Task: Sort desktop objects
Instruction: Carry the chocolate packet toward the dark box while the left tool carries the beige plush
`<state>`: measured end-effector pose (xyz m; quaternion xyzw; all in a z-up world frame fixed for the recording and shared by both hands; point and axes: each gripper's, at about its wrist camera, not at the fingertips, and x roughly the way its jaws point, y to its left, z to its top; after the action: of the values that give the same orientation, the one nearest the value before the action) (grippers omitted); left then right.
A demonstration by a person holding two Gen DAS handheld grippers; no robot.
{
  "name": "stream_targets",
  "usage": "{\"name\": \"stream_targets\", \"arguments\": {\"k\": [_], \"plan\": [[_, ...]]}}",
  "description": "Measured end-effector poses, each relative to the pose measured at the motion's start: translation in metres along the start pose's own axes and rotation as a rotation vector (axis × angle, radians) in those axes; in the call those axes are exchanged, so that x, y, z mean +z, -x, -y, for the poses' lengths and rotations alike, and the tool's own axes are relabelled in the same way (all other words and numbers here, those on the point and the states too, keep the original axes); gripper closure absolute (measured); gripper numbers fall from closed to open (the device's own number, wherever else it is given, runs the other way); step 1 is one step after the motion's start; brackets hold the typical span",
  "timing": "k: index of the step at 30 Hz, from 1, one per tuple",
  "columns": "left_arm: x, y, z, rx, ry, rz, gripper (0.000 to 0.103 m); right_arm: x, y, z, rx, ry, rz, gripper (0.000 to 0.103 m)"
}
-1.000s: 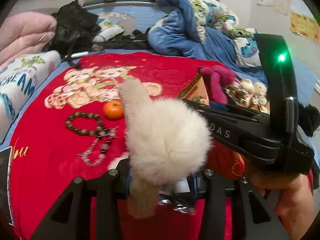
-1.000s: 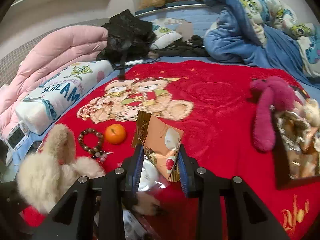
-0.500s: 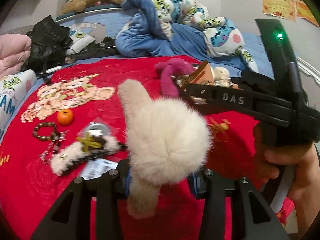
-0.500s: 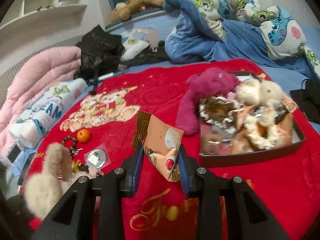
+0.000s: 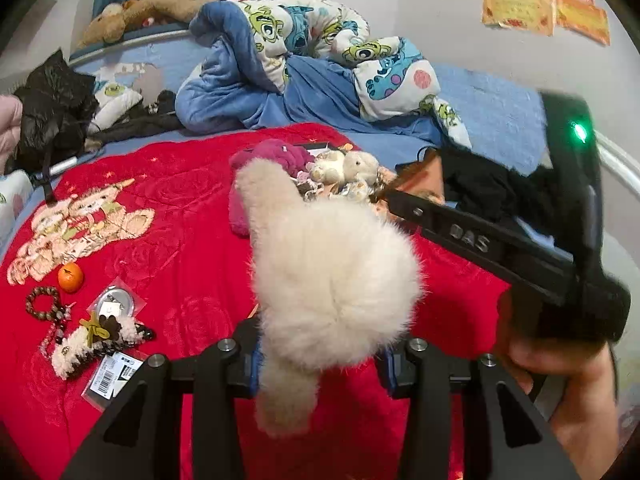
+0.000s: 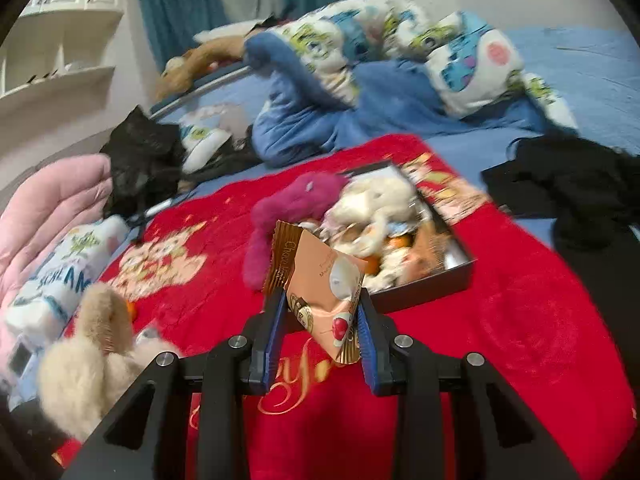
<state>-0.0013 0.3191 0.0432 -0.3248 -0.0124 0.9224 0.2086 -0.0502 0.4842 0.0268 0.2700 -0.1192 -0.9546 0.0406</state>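
My left gripper point(image 5: 320, 364) is shut on a cream fluffy toy point(image 5: 332, 276) that fills the middle of the left wrist view. My right gripper point(image 6: 322, 336) is shut on a pink-and-brown snack packet point(image 6: 320, 284), held above the red blanket point(image 6: 500, 320). Just beyond the packet lies a dark box point(image 6: 432, 284) full of plush toys and snacks, with a magenta plush point(image 6: 296, 208) hanging over its left side. In the left wrist view the box's contents point(image 5: 344, 172) show behind the fluffy toy, and the right gripper's body point(image 5: 500, 248) crosses from the right.
On the blanket's left lie a small orange point(image 5: 70, 277), a bead bracelet point(image 5: 42, 304), a clear packet with a badge point(image 5: 114, 308) and a fuzzy hair clip with a tag point(image 5: 96, 340). Blue bedding point(image 5: 304, 80) is heaped behind; black clothing point(image 6: 572, 200) lies right.
Both grippers have swung to the right with their loads, away from the orange and beads; the box of toys now lies straight ahead and closer in the right wrist view.
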Motion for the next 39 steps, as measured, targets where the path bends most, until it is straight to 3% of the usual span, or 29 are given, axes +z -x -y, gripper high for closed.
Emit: {"name": "stream_targets", "arguments": {"k": [6, 10, 13, 17, 22, 31, 33, 39], "plan": [[0.008, 0.011, -0.007, 0.024, -0.051, 0.070, 0.059, 0.002, 0.024, 0.005, -0.024, -0.034, 0.051, 0.071], [0.007, -0.001, -0.008, 0.013, -0.044, 0.024, 0.059, -0.002, 0.029, 0.009, -0.035, -0.022, 0.037, 0.071], [0.008, -0.006, -0.007, 0.016, -0.052, 0.032, 0.059, -0.006, 0.033, 0.017, -0.035, -0.036, 0.028, 0.071], [0.007, -0.018, -0.013, -0.036, -0.010, -0.003, 0.059, -0.012, 0.038, 0.023, -0.052, -0.023, 0.016, 0.071], [0.003, -0.023, -0.010, -0.014, -0.052, 0.019, 0.059, -0.016, 0.036, 0.031, -0.057, -0.020, 0.002, 0.071], [-0.014, -0.025, -0.011, -0.071, -0.016, 0.039, 0.059, -0.019, 0.032, 0.036, -0.018, -0.080, 0.063, 0.071], [-0.015, -0.025, -0.006, -0.055, -0.046, 0.054, 0.059, -0.016, 0.033, 0.032, -0.031, -0.062, 0.089, 0.071], [-0.016, -0.033, 0.002, -0.029, -0.097, 0.048, 0.059, -0.015, 0.017, 0.027, -0.014, -0.047, 0.055, 0.070]]}}
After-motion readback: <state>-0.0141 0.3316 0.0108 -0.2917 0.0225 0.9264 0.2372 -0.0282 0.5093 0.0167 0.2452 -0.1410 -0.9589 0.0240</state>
